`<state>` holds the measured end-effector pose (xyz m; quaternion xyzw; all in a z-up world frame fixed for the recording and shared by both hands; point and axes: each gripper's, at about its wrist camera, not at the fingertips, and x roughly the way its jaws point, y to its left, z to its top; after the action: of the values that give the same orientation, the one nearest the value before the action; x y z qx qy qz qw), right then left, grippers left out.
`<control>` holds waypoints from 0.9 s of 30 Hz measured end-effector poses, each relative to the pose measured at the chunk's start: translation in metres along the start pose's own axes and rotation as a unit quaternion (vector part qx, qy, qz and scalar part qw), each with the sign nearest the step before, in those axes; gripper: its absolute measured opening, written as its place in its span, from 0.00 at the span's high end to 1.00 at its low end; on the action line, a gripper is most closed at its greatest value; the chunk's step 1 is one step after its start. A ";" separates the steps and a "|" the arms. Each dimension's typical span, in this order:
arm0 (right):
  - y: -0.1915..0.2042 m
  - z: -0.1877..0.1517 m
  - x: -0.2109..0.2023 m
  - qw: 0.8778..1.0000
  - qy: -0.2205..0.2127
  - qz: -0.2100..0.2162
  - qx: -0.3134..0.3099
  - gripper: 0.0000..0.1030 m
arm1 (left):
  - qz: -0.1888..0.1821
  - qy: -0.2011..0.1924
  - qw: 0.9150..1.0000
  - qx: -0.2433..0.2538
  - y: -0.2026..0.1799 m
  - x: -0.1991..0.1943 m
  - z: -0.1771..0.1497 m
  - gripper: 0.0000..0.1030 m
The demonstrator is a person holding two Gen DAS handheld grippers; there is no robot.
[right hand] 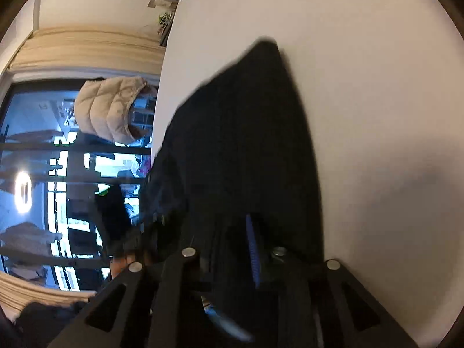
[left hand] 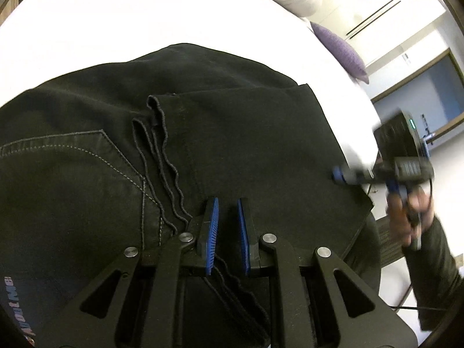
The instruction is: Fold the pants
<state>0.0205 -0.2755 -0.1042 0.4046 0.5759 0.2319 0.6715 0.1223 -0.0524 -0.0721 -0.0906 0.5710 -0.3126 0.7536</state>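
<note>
On the white bed [left hand: 116, 23] the black pants [left hand: 232, 133] lie folded, back pocket at left (stitching showing). The left gripper [left hand: 227, 211] hangs over the frayed hem threads, jaws narrow, nothing clearly pinched. At right, the right gripper [left hand: 337, 175], blurred, has its jaws clamped on the pants' edge.

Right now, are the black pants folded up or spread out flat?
Folded. One part of the pants lies doubled over the pocket side, its hem across the middle.
</note>
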 end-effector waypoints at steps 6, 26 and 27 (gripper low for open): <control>-0.007 -0.047 -0.017 0.999 -0.016 0.008 0.037 0.74 | 0.005 -0.011 1.000 0.007 0.004 -0.010 -0.018 0.87; 0.073 -0.013 0.028 0.995 -0.081 0.042 -0.028 0.23 | 0.034 -0.262 0.951 -0.162 0.106 -0.231 -0.159 0.36; 0.084 -0.013 0.035 0.995 -0.077 0.058 -0.035 0.23 | 0.040 -0.280 0.942 -0.182 0.113 -0.239 -0.173 0.06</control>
<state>0.0287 -0.1974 -0.0570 0.4301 0.4896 0.2587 0.7130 -0.0310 0.2121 0.0069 -0.2875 0.3869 -0.1348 0.8657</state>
